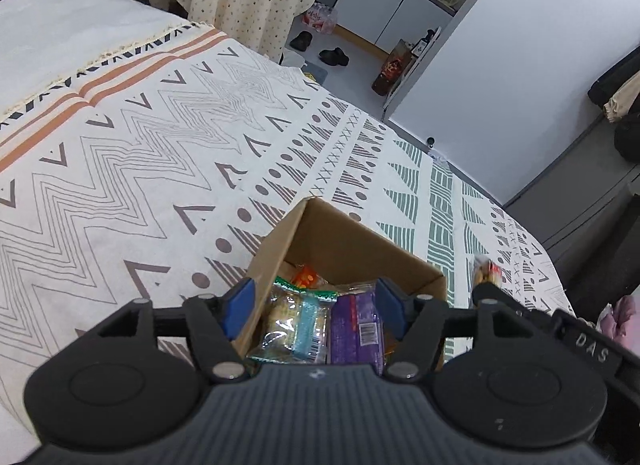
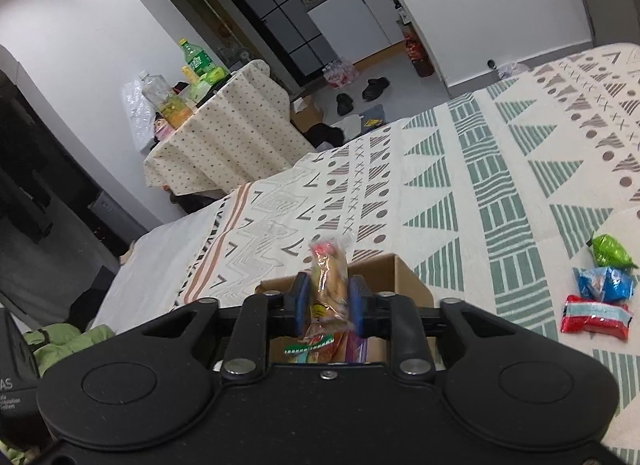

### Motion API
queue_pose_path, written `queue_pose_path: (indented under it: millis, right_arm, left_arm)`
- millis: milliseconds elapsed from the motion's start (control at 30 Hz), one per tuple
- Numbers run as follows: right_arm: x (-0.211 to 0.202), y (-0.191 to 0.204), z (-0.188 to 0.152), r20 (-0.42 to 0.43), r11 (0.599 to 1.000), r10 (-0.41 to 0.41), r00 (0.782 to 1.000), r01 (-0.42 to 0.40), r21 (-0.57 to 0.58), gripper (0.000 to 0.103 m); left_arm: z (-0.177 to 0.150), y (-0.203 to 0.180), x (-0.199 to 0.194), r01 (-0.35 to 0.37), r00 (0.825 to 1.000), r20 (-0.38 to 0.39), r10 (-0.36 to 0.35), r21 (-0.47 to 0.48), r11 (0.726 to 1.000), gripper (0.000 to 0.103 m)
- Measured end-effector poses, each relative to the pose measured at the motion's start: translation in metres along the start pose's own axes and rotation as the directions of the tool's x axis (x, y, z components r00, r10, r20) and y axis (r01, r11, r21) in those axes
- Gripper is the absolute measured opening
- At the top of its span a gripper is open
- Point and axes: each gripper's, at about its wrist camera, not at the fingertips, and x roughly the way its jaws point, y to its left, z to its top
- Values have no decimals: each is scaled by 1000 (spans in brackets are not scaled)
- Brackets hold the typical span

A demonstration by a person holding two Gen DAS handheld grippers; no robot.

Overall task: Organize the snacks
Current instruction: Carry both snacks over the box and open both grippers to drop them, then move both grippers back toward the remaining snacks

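Right wrist view showed the right gripper over the cardboard box with a clear packet of biscuits standing upright between its blue pads. The pads sat just beside the wrapper on both sides, but whether they pressed on it or had let go could not be told. If the grip was loose, the packet, which stood tall and narrow, could tip and fall outside the box wall instead of among the snacks already inside.

Left wrist view showed the left gripper with its jaws apart, empty, one pad outside the near wall of the box and one inside. Below it lay a silvery packet with a teal band and a purple packet, with an orange one deeper in. Closing from there could pinch the cardboard wall and drag or tilt the light box across the patterned bedspread, spilling what it held.

Three snacks lay loose on the bedspread well apart from the box: a green one, a blue one and a red one. With both tools crowded over one small box, they could also knock each other.
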Motion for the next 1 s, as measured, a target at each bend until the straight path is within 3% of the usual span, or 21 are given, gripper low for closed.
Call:
queue_pose_path:
  millis: [67, 300, 567, 900, 1000]
  right_arm:
    - [-1, 1, 1, -3, 1000, -10, 1000, 10, 5, 51]
    - [-21, -2, -3, 0, 997, -71, 998, 71, -11, 51]
    - [-58, -22, -4, -12, 987, -160, 987, 159, -13, 53]
    - [-123, -43, 19, 24, 965, -260, 965, 261, -19, 92]
    - [-142, -45, 28, 32, 958, -287, 957, 287, 1, 98]
  left_arm:
    - [2, 4, -1, 3, 1000, -7, -3, -8, 1000, 69]
    - [0, 2, -11, 6, 1000, 18, -6, 7, 1000, 85]
    - [-15, -19, -18, 45, 999, -14, -45, 7, 999, 91]
    - [-38, -69, -37, 97, 994, -56, -94, 48, 994, 99]
    - [-44, -89, -44, 98, 994, -61, -93, 85, 992, 99]
